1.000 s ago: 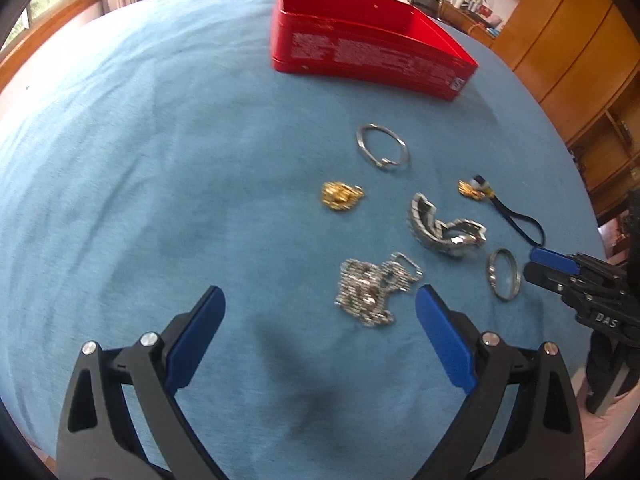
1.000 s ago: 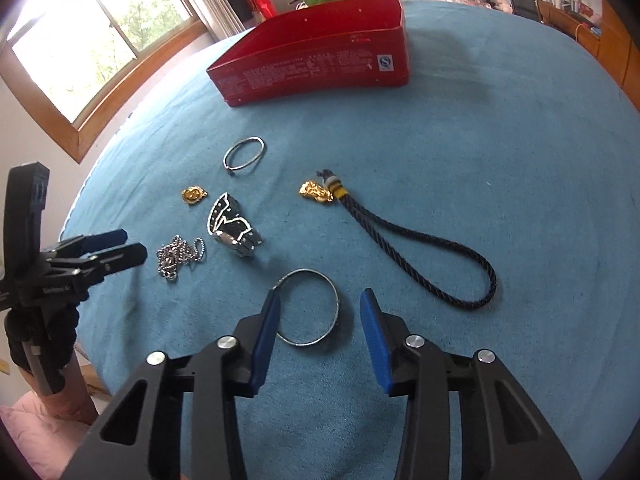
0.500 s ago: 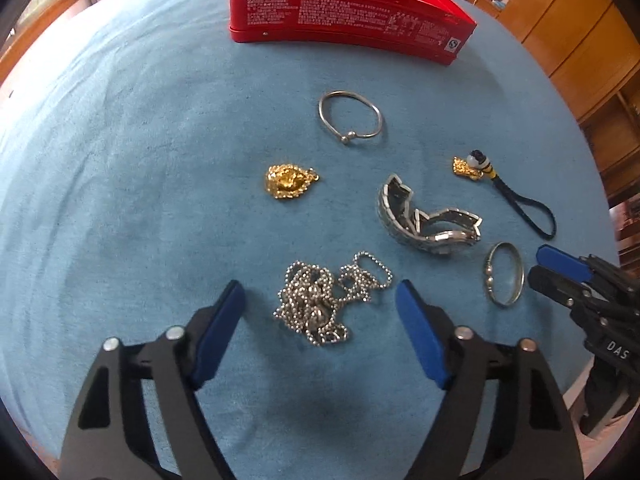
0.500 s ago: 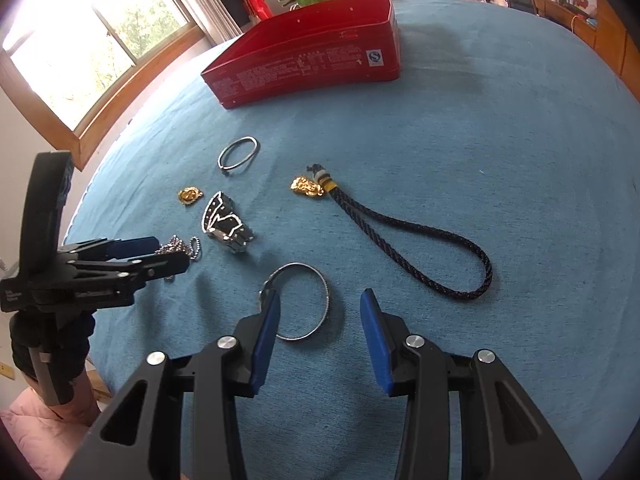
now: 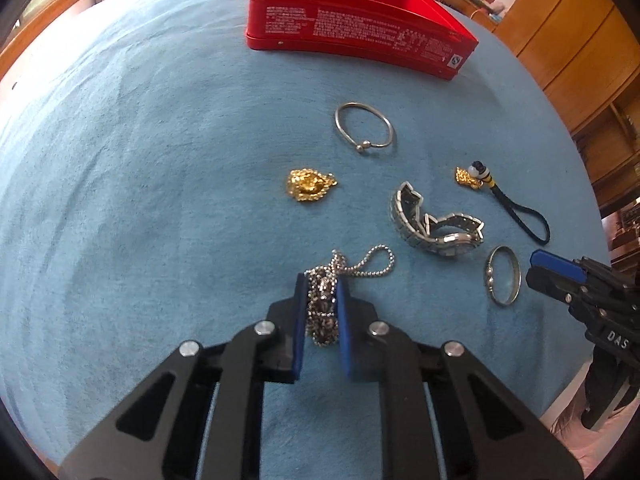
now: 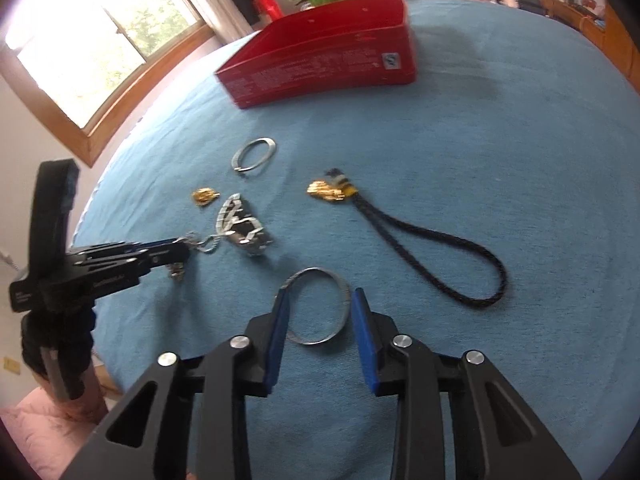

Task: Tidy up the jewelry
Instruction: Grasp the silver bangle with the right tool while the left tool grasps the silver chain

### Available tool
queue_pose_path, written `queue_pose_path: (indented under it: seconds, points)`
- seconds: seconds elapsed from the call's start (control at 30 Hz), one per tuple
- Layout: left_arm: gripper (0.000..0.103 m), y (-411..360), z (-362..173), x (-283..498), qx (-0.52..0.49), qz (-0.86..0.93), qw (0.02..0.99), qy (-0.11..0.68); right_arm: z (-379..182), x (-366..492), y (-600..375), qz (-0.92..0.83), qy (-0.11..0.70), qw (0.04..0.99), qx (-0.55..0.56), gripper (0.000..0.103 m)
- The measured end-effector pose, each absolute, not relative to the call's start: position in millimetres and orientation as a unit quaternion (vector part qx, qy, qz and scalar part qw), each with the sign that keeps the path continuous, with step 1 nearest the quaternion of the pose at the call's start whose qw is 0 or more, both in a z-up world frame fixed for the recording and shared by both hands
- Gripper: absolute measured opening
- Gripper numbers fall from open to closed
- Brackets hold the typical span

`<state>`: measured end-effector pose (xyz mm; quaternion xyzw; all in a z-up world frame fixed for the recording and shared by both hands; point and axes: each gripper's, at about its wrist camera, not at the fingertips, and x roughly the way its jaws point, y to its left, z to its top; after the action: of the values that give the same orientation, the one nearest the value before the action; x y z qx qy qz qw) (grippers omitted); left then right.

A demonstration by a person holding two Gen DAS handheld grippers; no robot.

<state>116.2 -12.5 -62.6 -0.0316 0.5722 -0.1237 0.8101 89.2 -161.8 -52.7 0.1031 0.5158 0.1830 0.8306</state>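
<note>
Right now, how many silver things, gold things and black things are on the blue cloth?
Silver: 4 — chain, watch, ring with a bead, plain ring
Gold: 2 — pendant, small charm
Black: 1 — cord
Total: 7

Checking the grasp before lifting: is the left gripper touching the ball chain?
Touching. The left wrist view shows the left gripper shut, both blue pads pressed against the bunched ball chain.

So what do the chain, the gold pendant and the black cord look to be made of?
Chain: silvery metal beads, shiny with bright glints; likely steel or plated.
Pendant: gold-coloured metal, glossy, bumpy relief; real gold or plating cannot be told.
Cord: black braided textile, matt, with a woven twist visible.
</note>
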Motion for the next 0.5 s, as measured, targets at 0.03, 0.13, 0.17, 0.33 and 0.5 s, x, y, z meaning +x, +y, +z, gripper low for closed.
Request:
queue_pose_path:
  seconds: [0.03, 0.13, 0.17, 0.33, 0.5]
  points:
    - [0.012, -9, -62, 116, -0.034, -0.124, 0.810, 0.572, -52, 89, -159, 0.190, 0.517, 0.828, 0.103, 0.029]
    - [0.012, -4, -60, 112, -0.036, -0.126, 0.811, 0.570, -51, 89, -147, 0.203, 0.525, 0.821, 0.095, 0.028]
    - [0.012, -3, -59, 112, -0.038, -0.128, 0.811, 0.570, -52, 91, -142, 0.204, 0.528, 0.819, 0.090, 0.028]
    - [0.012, -8, -58, 112, -0.038, -0.134, 0.811, 0.569, -60, 97, -121, 0.203, 0.545, 0.811, 0.065, 0.028]
    - [0.012, -7, -59, 113, -0.039, -0.142, 0.809, 0.569, -71, 100, -107, 0.181, 0.552, 0.814, 0.027, 0.014]
